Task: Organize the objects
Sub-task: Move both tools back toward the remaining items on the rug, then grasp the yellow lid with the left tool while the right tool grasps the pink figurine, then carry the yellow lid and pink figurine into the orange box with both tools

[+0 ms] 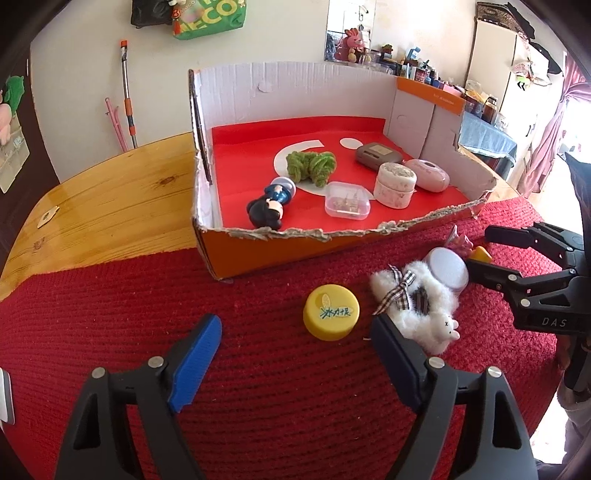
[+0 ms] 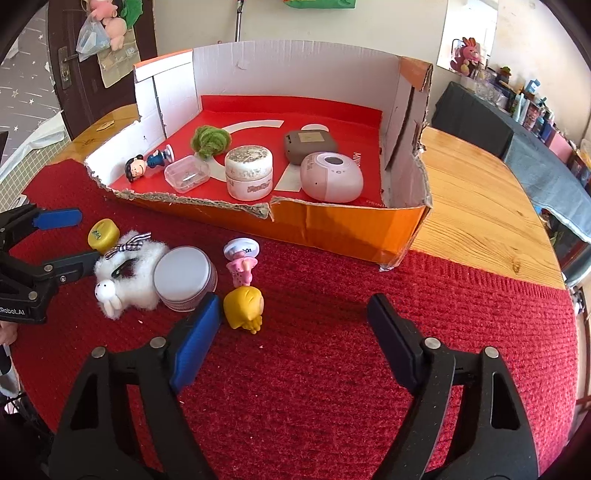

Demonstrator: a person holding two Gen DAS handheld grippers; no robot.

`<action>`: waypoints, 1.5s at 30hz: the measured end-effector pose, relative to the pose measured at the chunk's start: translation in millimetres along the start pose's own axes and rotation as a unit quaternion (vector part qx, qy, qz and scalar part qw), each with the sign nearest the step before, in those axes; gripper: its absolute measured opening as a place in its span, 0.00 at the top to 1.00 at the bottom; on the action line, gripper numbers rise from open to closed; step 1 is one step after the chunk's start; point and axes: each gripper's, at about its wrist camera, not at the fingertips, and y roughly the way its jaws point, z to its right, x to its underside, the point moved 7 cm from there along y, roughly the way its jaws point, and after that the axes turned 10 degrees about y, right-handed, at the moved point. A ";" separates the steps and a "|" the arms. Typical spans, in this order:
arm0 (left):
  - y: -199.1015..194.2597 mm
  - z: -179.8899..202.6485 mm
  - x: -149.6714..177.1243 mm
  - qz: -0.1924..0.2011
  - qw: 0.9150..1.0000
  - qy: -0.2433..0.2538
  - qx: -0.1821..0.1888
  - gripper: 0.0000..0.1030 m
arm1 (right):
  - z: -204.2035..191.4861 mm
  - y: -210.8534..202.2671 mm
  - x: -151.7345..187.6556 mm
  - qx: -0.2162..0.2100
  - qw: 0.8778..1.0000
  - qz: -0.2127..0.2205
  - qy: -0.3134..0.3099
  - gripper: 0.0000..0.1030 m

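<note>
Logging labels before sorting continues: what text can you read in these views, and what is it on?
"DAS": right hand-held gripper body.
"Robot.AI", start cut off: left hand-held gripper body.
"ECO", partial: green bag on the wall.
Yellow bottle cap: blue Chinese characters, unclear.
Cardboard box orange rim, white jar: print too small.

Wooden table (image 2: 476, 206) carries red mat (image 2: 303, 369) and cardboard box (image 2: 332, 225).

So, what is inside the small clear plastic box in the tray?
Through the clear plastic box some small pale and metallic pieces show. They are too small and blurred to name. The lid is shut, and the bottom is hidden under them.
</note>
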 end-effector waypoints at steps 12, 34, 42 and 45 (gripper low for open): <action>-1.6 10.8 -7.3 0.016 0.999 0.016 0.037 0.51 | -14.0 2.2 -4.8 -0.022 1.000 0.005 -0.016 0.53; -30.1 12.8 -8.6 0.047 0.998 0.005 0.045 0.69 | -26.3 -27.1 -6.4 -0.090 0.996 0.026 -0.007 0.81; -40.2 17.9 -8.9 0.054 0.998 0.012 0.042 0.70 | -31.0 -34.5 -3.7 -0.105 0.994 0.025 -0.005 0.81; -43.3 16.9 -10.1 0.057 0.997 0.010 0.043 0.70 | -31.2 -36.8 -4.9 -0.106 0.994 0.027 -0.004 0.81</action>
